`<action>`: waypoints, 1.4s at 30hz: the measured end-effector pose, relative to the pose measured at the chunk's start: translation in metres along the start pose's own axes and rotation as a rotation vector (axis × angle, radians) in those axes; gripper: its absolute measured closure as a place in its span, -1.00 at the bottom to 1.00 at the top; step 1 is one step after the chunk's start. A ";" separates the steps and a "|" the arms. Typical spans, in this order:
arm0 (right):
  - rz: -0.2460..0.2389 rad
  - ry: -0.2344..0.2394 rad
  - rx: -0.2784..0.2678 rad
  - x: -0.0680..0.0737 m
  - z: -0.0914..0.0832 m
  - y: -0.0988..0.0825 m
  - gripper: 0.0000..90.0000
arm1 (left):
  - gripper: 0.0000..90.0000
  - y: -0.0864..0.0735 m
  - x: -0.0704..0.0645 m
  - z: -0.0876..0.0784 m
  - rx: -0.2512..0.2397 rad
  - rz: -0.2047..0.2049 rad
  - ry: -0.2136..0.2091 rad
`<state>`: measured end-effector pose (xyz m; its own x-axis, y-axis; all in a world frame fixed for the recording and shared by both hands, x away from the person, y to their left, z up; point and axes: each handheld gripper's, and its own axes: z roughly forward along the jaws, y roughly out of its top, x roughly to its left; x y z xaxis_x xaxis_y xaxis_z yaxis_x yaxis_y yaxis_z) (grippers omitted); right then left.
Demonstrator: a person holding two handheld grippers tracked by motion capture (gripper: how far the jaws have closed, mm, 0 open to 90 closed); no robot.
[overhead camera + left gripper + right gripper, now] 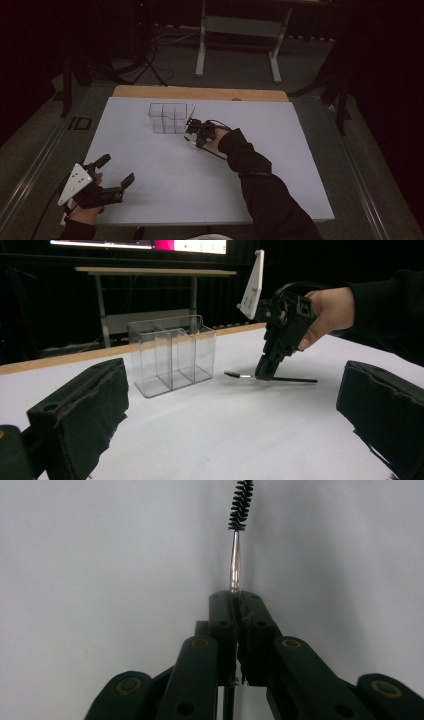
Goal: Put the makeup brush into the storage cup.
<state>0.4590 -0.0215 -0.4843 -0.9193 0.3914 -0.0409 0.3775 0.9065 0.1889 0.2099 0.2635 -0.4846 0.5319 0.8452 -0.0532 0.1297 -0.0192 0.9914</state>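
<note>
Brush [235, 555] lies clamped between right claw [235, 600] jaws, bristles protruding ahead.

No legible text, distant screen perhaps too blurred

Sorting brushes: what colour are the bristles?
Black bristles, clearest in the right gripper view.

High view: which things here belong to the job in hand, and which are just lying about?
In the job:
- right gripper, shut on the thin brush lying on the table
- clear divided organizer, beside the brush

Not in use:
- left gripper, open, at the near left edge
- white table
- metal frame on the floor behind
</note>
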 end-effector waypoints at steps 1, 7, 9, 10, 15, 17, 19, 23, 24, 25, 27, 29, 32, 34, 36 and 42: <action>0.012 0.005 -0.020 0.001 -0.004 -0.002 0.90 | -0.98 0.000 0.000 0.000 -0.001 0.001 0.002; 0.025 0.017 -0.065 0.005 -0.014 -0.008 0.90 | -0.98 0.000 -0.001 0.001 0.004 0.003 0.000; 0.031 0.022 -0.081 0.005 -0.017 -0.011 0.90 | -0.98 0.000 -0.001 0.001 0.003 0.002 0.001; 0.032 0.025 -0.091 0.006 -0.018 -0.012 0.90 | -0.98 0.000 -0.001 0.001 0.004 0.002 0.001; 0.045 0.023 -0.141 0.007 -0.027 -0.022 0.90 | -0.98 0.000 -0.002 0.003 0.008 -0.004 -0.005; 0.047 0.028 -0.170 0.007 -0.030 -0.026 0.90 | -0.98 0.001 -0.003 0.004 0.004 -0.015 -0.011; 0.041 0.025 -0.196 0.007 -0.033 -0.030 0.90 | -0.98 0.001 -0.004 0.006 0.004 -0.037 -0.024; 0.058 0.028 -0.249 0.008 -0.041 -0.038 0.90 | -0.98 0.001 -0.008 0.012 0.036 -0.035 -0.038; 0.060 0.036 -0.266 0.009 -0.043 -0.041 0.90 | -0.98 0.001 -0.008 0.013 0.042 -0.035 -0.045; 0.051 0.033 -0.280 0.009 -0.044 -0.043 0.90 | -0.98 0.002 -0.010 0.014 0.050 -0.034 -0.050; 0.057 0.031 -0.297 0.011 -0.046 -0.047 0.90 | -0.98 0.003 -0.012 0.017 0.060 -0.042 -0.065; 0.066 0.033 -0.326 0.013 -0.049 -0.052 0.90 | -0.98 0.005 -0.014 0.021 0.070 -0.052 -0.079; 0.068 0.032 -0.339 0.013 -0.052 -0.055 0.90 | -0.98 0.008 -0.019 0.028 0.088 -0.056 -0.111; 0.080 0.029 -0.372 0.016 -0.055 -0.061 0.90 | -0.98 0.011 -0.022 0.033 0.100 -0.052 -0.131; 0.081 0.022 -0.384 0.018 -0.057 -0.063 0.90 | -0.98 0.012 -0.024 0.039 0.108 -0.068 -0.157; 0.076 0.019 -0.431 0.019 -0.063 -0.067 0.90 | -0.98 0.015 -0.028 0.056 0.154 -0.101 -0.204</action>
<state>0.4089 -0.0848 -0.4360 -0.8943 0.4473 0.0063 0.3667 0.7250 0.5830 0.2438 0.2095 -0.4745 0.6650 0.7224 -0.1898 0.3085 -0.0342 0.9506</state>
